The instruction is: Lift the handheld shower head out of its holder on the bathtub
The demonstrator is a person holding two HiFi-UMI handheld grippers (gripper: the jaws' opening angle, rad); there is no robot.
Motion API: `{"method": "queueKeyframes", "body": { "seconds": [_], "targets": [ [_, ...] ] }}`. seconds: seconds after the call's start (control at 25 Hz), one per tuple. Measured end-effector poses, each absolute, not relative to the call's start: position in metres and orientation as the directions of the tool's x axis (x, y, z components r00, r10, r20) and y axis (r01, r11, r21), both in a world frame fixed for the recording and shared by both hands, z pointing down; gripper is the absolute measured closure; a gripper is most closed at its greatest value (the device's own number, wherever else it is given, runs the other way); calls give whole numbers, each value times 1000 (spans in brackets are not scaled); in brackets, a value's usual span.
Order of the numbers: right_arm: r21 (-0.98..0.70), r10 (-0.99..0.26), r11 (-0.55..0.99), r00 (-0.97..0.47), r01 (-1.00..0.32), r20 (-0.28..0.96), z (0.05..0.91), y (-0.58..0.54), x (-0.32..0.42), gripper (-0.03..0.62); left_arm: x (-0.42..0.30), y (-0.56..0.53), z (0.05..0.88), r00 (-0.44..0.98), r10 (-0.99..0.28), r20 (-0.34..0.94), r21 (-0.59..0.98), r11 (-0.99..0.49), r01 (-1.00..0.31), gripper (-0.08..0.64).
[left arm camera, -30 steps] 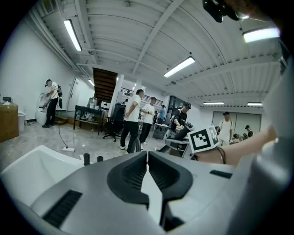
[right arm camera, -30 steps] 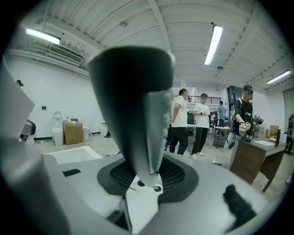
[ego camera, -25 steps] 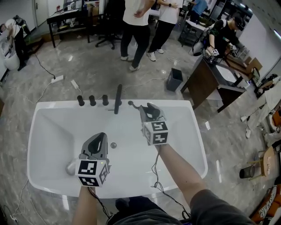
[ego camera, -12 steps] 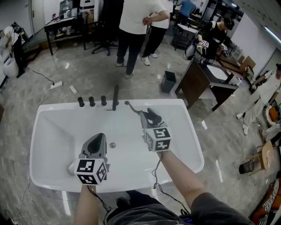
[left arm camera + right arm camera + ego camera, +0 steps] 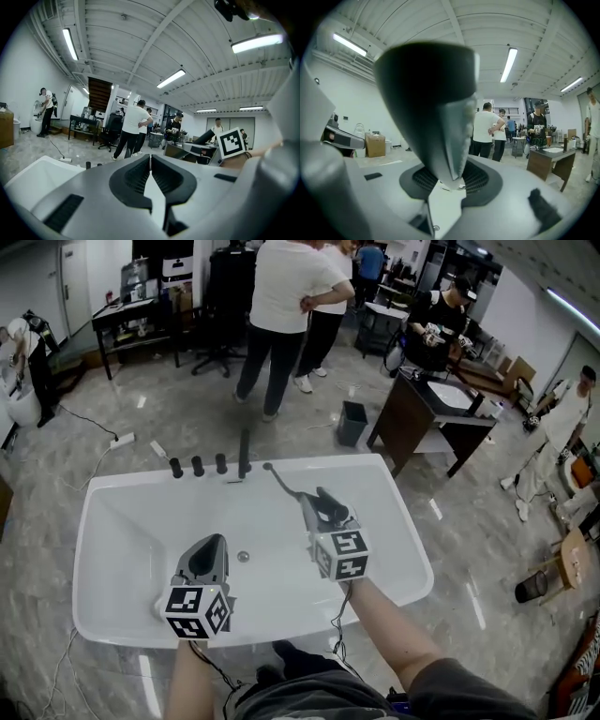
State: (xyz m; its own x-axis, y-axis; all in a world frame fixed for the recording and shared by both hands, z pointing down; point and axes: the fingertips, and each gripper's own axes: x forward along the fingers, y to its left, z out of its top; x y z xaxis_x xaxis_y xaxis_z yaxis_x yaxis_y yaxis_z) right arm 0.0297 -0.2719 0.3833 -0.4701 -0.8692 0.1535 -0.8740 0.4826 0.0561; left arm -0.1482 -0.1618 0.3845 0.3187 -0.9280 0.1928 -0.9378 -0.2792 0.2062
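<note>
Grip matters here: the black handheld shower head [image 5: 436,103] looks hard, smooth and a bit slippery. It is likely not heavy. Its slim handle seems the best place to hold.

The right gripper [image 5: 322,505] is clamped on it, above the far half of the white bathtub [image 5: 122,521]. The left gripper [image 5: 208,559] is closed on nothing, over the near half.

A second ago the shower head was closer to the bathtub's far rim. Now it is pulled back, and its thin end still reaches that rim.

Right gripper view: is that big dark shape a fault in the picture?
Right gripper view: no fault, the held shower head fills the middle, very close, dark and soft-edged. Head view: sharp, with bright reflections on the floor.
</note>
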Motion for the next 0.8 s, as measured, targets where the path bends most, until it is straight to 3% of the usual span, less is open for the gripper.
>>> {"method": "queueKeyframes", "body": {
  "seconds": [0.8],
  "targets": [
    [55, -867, 496, -491, -867, 89, 367, -137, 67, 454, -91, -93, 387, 392, -899, 197, 205, -353, -913, 541]
  ]
}}
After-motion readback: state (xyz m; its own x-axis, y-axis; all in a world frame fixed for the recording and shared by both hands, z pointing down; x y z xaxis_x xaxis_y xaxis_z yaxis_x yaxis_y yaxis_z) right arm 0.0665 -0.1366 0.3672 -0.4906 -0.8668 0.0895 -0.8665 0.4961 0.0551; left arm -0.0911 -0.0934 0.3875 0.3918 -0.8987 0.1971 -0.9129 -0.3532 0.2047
